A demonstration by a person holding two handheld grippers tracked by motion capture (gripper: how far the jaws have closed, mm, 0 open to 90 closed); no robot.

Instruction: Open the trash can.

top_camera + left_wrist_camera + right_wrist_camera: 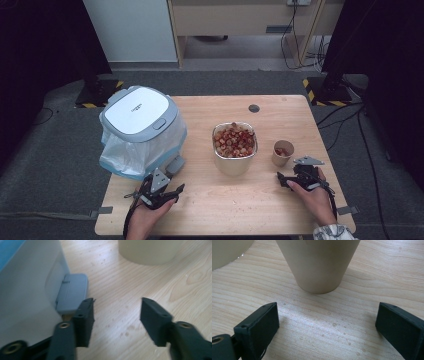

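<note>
Two grippers are resting low over the wooden table (210, 200). From the high view, the left gripper (159, 192) is sitting just beside the lidded bin (137, 114) with its plastic liner, and the right gripper (292, 176) is sitting near the small paper cup (283, 152), with a metal bowl (235, 162) of reddish food between bin and cup. Closer in, the left gripper view is showing the bin's grey pedal (72, 293) right by one jaw, jaws apart and empty. Meanwhile the right gripper view is showing the cup's tapered base (319, 267) ahead of widely parted, empty jaws, plus water droplets on the wood.
</note>
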